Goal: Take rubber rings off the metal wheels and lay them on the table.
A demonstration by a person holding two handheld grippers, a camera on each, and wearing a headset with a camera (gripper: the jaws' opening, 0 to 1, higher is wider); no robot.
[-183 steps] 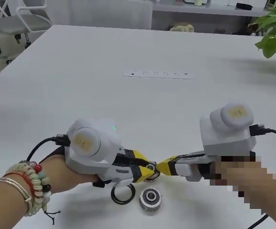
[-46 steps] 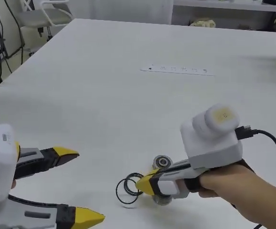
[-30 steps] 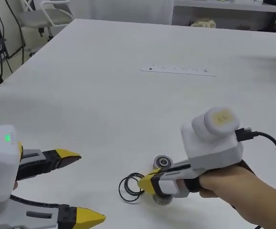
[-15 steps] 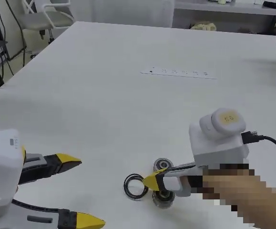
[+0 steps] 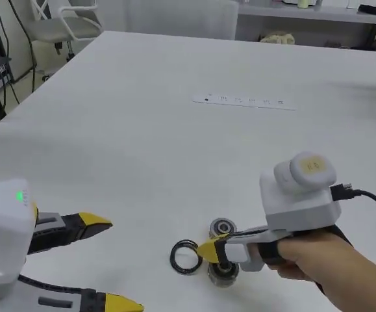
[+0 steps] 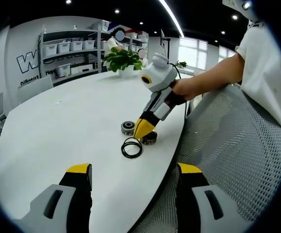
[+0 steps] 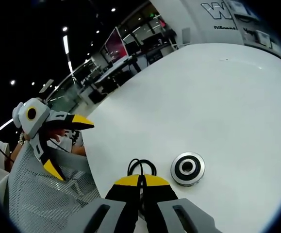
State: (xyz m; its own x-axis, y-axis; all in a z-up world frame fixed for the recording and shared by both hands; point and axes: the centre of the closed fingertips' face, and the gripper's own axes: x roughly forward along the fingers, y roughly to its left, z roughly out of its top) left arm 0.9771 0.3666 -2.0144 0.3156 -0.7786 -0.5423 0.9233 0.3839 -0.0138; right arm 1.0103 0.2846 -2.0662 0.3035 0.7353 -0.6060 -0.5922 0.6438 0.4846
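Because our right hand-held gripper (image 5: 206,248), closed, perhaps pinches the black rubber rings (image 5: 173,256) at the silver metal wheel's (image 5: 222,273) nine o'clock, we should open gently.

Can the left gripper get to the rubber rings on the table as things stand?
Probably yes: the left gripper is open, with bare table between it and the rubber rings. The right gripper, jaws closed, sits just beside them on their far side.
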